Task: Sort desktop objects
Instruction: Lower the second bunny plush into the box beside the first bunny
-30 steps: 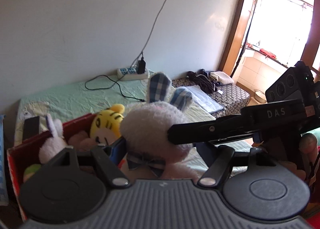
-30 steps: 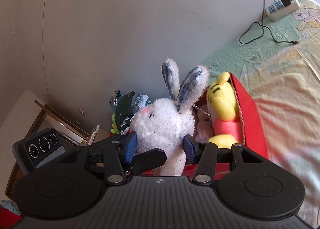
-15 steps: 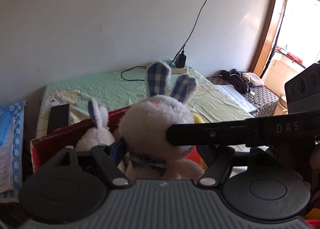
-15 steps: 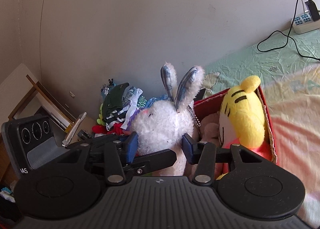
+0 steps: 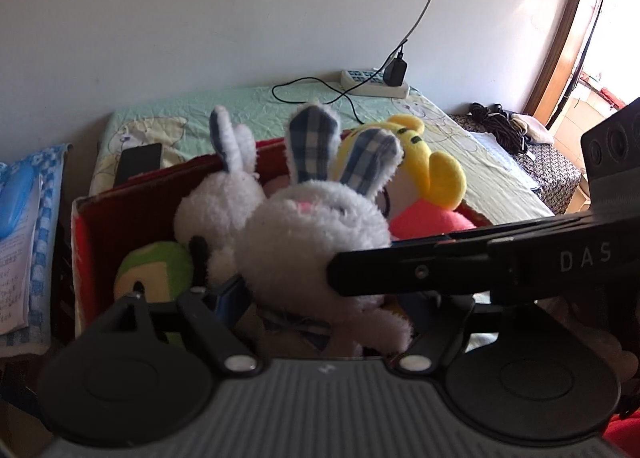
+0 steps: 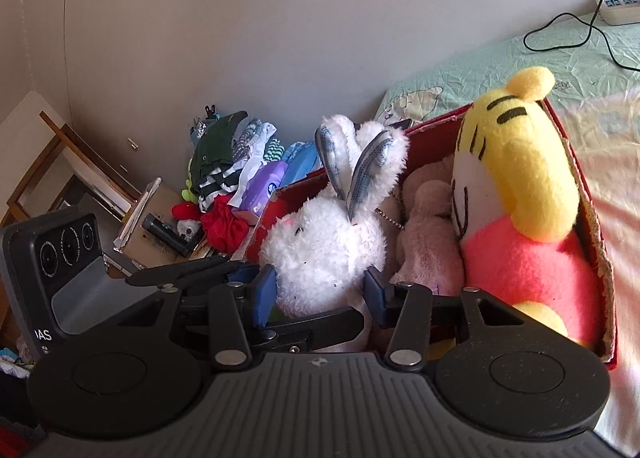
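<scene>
A bedroom with a plain wall and a sunny door

A bed [image 5: 248, 106] with a green sheet stood against the pale wall [image 5: 200, 18]. A white power strip [image 5: 374, 83] lay on it, and a black cord [image 5: 308, 87] curled beside it. Bright light came through a wooden doorway [image 5: 568, 30]. In the corner, clothes [image 6: 228, 162] were piled near a wooden frame [image 6: 44, 162].

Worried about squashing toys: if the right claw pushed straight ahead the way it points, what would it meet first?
Probably the fluffy white plush rabbit with checked ears, already between the right claw's fingers; behind it the red cardboard box's far wall, though depth is unclear.
</scene>
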The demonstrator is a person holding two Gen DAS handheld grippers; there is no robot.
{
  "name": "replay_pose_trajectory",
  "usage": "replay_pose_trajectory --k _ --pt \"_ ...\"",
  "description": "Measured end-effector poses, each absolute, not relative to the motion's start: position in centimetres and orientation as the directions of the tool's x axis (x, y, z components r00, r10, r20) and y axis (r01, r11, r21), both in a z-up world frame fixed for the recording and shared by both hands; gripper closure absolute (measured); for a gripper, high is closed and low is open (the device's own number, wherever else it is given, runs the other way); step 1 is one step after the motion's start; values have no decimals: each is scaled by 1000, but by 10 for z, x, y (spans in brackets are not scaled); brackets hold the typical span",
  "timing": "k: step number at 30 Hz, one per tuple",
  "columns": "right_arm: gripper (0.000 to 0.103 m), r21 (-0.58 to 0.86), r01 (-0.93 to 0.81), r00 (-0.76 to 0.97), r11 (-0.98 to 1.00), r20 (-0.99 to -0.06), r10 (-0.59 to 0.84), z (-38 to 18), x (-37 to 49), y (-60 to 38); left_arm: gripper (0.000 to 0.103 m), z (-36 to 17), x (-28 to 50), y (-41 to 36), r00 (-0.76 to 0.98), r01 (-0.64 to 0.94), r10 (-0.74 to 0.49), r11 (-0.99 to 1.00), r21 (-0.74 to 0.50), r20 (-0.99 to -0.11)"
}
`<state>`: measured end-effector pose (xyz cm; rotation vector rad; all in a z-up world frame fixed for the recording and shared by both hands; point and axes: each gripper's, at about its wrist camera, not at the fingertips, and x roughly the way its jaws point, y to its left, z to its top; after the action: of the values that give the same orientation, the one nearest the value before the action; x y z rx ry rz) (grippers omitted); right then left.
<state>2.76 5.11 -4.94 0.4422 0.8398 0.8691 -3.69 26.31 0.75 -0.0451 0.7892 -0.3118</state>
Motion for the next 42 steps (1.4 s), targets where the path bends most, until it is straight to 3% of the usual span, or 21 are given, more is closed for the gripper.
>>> replay_pose_trajectory --k 9,18,23,32,34,36,38,42 --pt "56 586 -497 287 639 -584 759 -52 39 73 17 -9 -39 265 638 239 -269 960 -147 -722" --pt "56 566 -492 211 662 -660 721 -56 41 76 17 -14 -37 269 622 218 -282 958 -184 -730" --pt "49 598 -476 240 645 -617 750 -48 42 71 17 -12 -35 269 622 203 -275 961 -188 -733" --pt "48 621 -443 344 646 -548 762 -27 34 45 15 2 -49 271 642 183 -261 965 -187 -720" --pt "51 639 -424 387 642 -513 766 -22 35 40 15 9 -54 273 659 178 -258 966 -188 -706" --pt "68 650 -409 399 641 -505 766 -22 40 40 15 15 -56 274 671 177 -266 964 -199 -692" --pt "78 658 -405 380 635 -511 772 -27 46 48 15 18 -55 271 680 178 -264 965 -195 -684" --pt "85 635 -391 366 666 -556 746 -37 48 62 19 15 -50 269 674 174 -258 966 -191 -692"
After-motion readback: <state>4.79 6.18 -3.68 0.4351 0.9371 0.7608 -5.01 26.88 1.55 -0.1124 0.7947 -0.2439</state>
